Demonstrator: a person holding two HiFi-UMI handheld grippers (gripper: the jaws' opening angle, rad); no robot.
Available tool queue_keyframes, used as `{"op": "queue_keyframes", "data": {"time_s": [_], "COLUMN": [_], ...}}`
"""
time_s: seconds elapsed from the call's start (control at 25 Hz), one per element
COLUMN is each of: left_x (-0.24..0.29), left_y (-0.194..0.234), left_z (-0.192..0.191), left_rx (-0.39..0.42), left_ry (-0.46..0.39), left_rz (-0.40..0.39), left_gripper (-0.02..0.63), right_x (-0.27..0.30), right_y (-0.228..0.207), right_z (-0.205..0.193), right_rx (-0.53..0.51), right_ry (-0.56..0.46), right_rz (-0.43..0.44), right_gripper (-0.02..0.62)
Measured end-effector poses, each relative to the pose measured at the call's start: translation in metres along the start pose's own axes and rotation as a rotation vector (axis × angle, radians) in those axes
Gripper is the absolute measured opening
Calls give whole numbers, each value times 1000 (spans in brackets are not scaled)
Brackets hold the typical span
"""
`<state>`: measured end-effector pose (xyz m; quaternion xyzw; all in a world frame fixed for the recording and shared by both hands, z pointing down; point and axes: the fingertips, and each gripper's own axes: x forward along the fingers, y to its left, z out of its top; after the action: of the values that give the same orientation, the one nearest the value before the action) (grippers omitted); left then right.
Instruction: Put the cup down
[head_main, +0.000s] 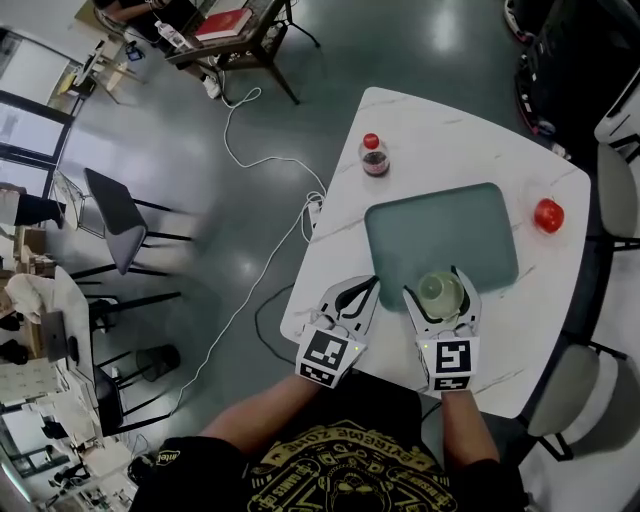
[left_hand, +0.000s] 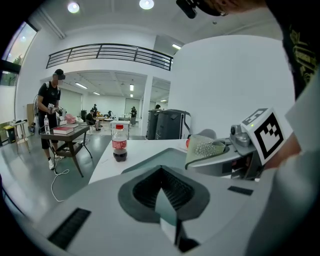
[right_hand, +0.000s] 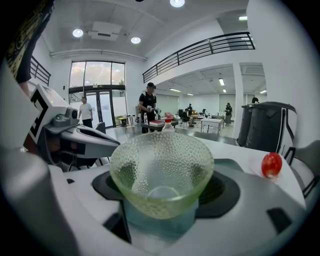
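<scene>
A pale green dimpled glass cup stands upright between the jaws of my right gripper, which is shut on it. The cup is over the near edge of a grey-green tray on the white marble table; I cannot tell whether it touches the tray. In the right gripper view the cup fills the middle. My left gripper is to the left of the cup by the tray's near left corner, jaws shut with nothing between them. From the left gripper view the cup shows at the right.
A small cola bottle with a red cap stands beyond the tray's far left corner. A red round fruit lies right of the tray. Chairs stand at the table's right side, and a white cable runs across the floor on the left.
</scene>
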<state>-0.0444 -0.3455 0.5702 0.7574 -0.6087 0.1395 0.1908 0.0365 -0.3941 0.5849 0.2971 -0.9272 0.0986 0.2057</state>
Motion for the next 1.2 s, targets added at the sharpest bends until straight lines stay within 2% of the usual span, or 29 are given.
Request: {"op": "queue_keyframes", "data": {"time_s": [0.72,1.2], "left_x": [22,27], "left_y": [5,10], "left_z": [-37,-44], "left_rx": [-13,-15], "left_ry": [95,107], "left_rz": [10,-3], "left_gripper": [-5,-5], "right_x": [30,47], "right_y": [-11,-14], "right_z": [-47,-58], "right_rx": [-10,-10], "right_ry": [62,72], "right_rz": [-3,-15], "right_gripper": [387,387]}}
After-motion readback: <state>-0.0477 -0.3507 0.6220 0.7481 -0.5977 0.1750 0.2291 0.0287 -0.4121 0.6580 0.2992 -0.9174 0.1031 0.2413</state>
